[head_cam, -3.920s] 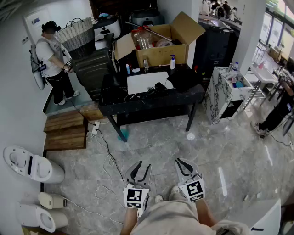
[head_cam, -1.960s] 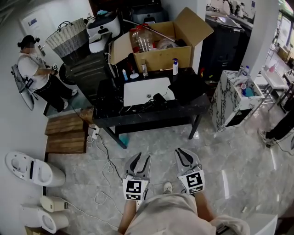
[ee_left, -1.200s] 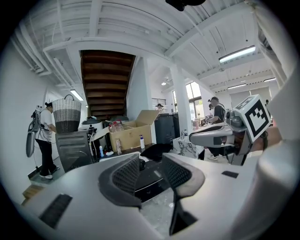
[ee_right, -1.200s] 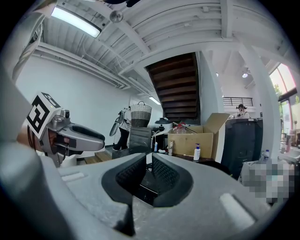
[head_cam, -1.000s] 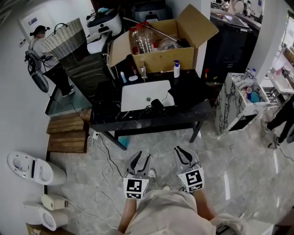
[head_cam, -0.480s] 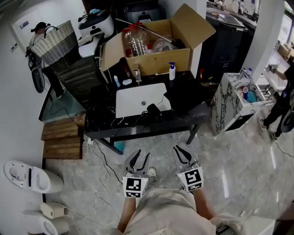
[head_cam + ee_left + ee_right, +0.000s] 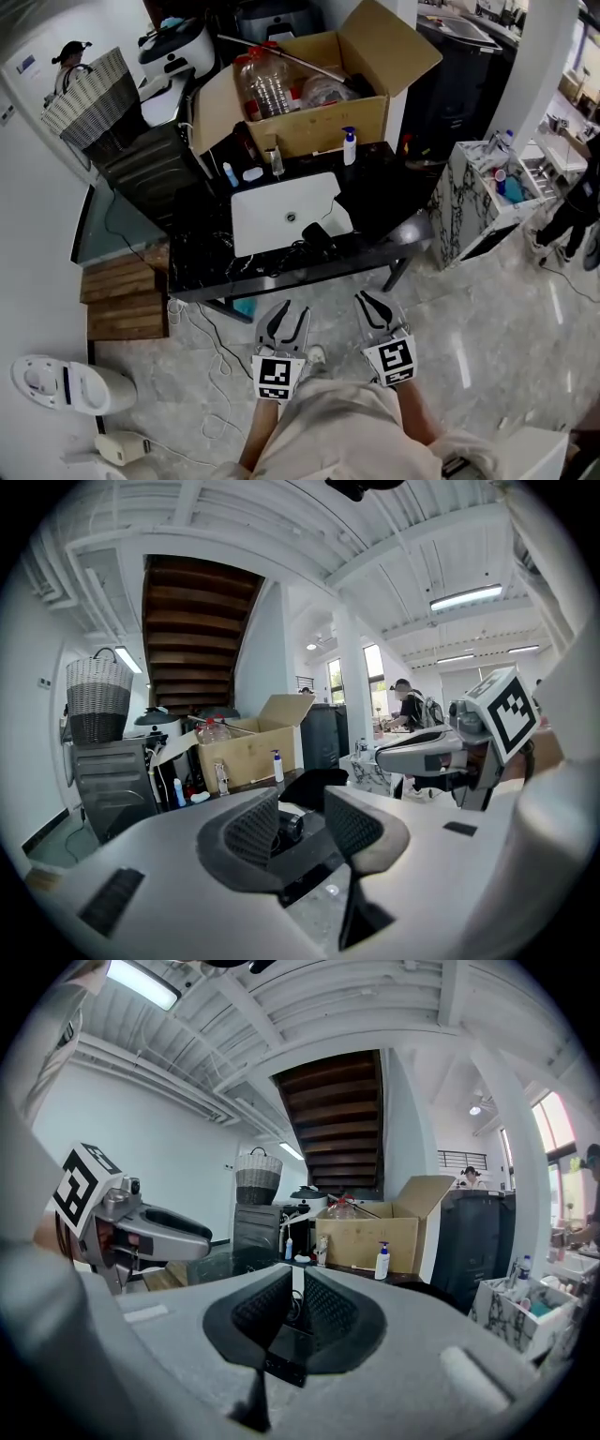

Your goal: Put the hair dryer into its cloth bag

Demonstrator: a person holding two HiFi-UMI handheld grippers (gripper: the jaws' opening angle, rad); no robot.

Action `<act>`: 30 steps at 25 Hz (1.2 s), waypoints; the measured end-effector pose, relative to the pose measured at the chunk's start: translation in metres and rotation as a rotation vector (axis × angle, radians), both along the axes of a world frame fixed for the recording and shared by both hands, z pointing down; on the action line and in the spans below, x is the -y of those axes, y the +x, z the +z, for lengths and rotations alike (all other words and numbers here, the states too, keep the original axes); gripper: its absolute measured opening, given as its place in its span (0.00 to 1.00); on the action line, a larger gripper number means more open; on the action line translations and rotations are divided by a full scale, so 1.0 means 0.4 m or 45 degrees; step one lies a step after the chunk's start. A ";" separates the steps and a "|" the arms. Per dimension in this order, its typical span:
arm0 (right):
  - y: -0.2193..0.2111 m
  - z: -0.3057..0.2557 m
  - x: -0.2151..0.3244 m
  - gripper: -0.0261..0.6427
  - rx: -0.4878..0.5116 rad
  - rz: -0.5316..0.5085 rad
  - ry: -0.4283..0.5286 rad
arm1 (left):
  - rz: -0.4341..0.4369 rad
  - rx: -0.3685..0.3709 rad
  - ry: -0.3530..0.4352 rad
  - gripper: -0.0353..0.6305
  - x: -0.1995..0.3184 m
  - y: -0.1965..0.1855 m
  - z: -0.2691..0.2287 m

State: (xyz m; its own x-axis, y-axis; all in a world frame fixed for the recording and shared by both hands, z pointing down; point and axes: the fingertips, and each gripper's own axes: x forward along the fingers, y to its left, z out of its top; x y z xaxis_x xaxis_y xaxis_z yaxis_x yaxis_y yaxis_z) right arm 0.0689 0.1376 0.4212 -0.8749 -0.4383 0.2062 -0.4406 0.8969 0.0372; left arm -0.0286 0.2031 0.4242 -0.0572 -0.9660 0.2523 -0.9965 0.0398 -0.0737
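I have both grippers held out side by side over bare marble floor [image 7: 487, 337], short of the front edge of the black table [image 7: 281, 278]. The left gripper [image 7: 286, 317] has its jaws a modest way apart with nothing in them. The right gripper [image 7: 373, 307] shows only a narrow slit between its pads, and it is empty too. The hair dryer [image 7: 317, 235] lies near the table's front edge, just beside the white basin [image 7: 277, 211], with its cord trailing left. The dark cloth bag [image 7: 375, 202] sits to the right of it on the tabletop. A cardboard box [image 7: 319, 127] stands along the back edge. To the right a marble cabinet [image 7: 469, 202] stands near the table's corner. Wooden steps [image 7: 122, 300] and a loose cable [image 7: 211, 347] are on the left.
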 end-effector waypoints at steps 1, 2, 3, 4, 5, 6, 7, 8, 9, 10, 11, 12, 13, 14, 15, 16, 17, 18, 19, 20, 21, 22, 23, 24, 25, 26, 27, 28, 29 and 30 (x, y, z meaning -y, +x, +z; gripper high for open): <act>-0.015 0.001 0.009 0.07 -0.002 0.004 -0.001 | 0.007 -0.001 0.000 0.28 0.011 -0.015 0.000; -0.031 0.001 0.018 0.07 -0.005 0.008 -0.002 | 0.014 -0.002 0.001 0.28 0.022 -0.029 0.000; -0.046 0.001 0.026 0.07 -0.009 0.011 -0.001 | 0.021 -0.003 0.001 0.28 0.032 -0.044 0.000; -0.060 0.002 0.034 0.07 -0.013 0.015 -0.001 | 0.028 -0.006 0.001 0.28 0.042 -0.058 0.001; -0.074 0.003 0.043 0.07 -0.018 0.020 0.000 | 0.035 -0.010 0.002 0.28 0.051 -0.072 0.003; -0.089 0.003 0.051 0.07 -0.022 0.025 0.002 | 0.041 -0.016 0.002 0.28 0.060 -0.086 0.005; -0.103 0.003 0.058 0.07 -0.026 0.031 0.003 | 0.048 -0.021 0.003 0.28 0.069 -0.101 0.007; -0.117 0.004 0.065 0.07 -0.029 0.038 0.004 | 0.055 -0.024 0.003 0.28 0.077 -0.116 0.010; -0.131 0.005 0.072 0.07 -0.032 0.044 0.004 | 0.062 -0.028 0.003 0.28 0.086 -0.131 0.013; -0.145 0.006 0.079 0.07 -0.034 0.051 0.004 | 0.069 -0.031 0.002 0.28 0.095 -0.146 0.017; -0.159 0.007 0.086 0.07 -0.037 0.058 0.004 | 0.077 -0.034 0.002 0.28 0.104 -0.160 0.019; -0.171 0.008 0.094 0.07 -0.041 0.065 0.003 | 0.084 -0.038 0.001 0.28 0.114 -0.173 0.022; -0.183 0.010 0.101 0.07 -0.045 0.072 0.002 | 0.093 -0.042 0.000 0.28 0.123 -0.185 0.024; -0.194 0.012 0.108 0.07 -0.049 0.080 0.000 | 0.102 -0.045 0.000 0.28 0.131 -0.196 0.026; -0.204 0.014 0.115 0.07 -0.052 0.089 -0.001 | 0.112 -0.047 -0.002 0.28 0.139 -0.208 0.028; -0.215 0.016 0.122 0.07 -0.055 0.096 0.002 | 0.121 -0.050 -0.003 0.28 0.147 -0.219 0.031; -0.226 0.018 0.129 0.07 -0.057 0.102 0.010 | 0.130 -0.052 -0.003 0.28 0.154 -0.231 0.035; -0.236 0.019 0.136 0.07 -0.058 0.106 0.025 | 0.139 -0.054 -0.004 0.28 0.161 -0.243 0.038; -0.245 0.019 0.143 0.07 -0.059 0.113 0.034 | 0.147 -0.056 -0.004 0.28 0.168 -0.253 0.042; -0.251 0.021 0.148 0.07 -0.062 0.126 0.029 | 0.156 -0.058 -0.005 0.29 0.175 -0.263 0.047; -0.256 0.025 0.153 0.07 -0.066 0.141 0.018 | 0.163 -0.062 -0.006 0.29 0.183 -0.272 0.052; -0.259 0.030 0.158 0.07 -0.073 0.154 0.011 | 0.170 -0.066 -0.009 0.29 0.189 -0.280 0.058; -0.260 0.036 0.162 0.07 -0.082 0.164 0.009 | 0.177 -0.071 -0.014 0.29 0.195 -0.287 0.065; -0.261 0.042 0.166 0.07 -0.091 0.173 0.007 | 0.183 -0.077 -0.018 0.29 0.201 -0.292 0.072; -0.263 0.045 0.169 0.07 -0.098 0.181 0.002 | 0.189 -0.082 -0.023 0.30 0.206 -0.296 0.079; -0.263 0.047 0.171 0.07 -0.103 0.189 -0.005 | 0.196 -0.087 -0.028 0.30 0.210 -0.298 0.085; -0.263 0.051 0.172 0.07 -0.109 0.198 -0.012 | 0.204 -0.093 -0.034 0.30 0.213 -0.299 0.092; -0.263 0.056 0.174 0.07 -0.116 0.205 -0.018 | 0.211 -0.098 -0.039 0.30 0.216 -0.299 0.098; -0.263 0.061 0.176 0.07 -0.121 0.211 -0.022 | 0.217 -0.104 -0.043 0.30 0.218 -0.300 0.104; -0.264 0.065 0.178 0.07 -0.126 0.214 -0.025 | 0.222 -0.111 -0.047 0.30 0.220 -0.301 0.110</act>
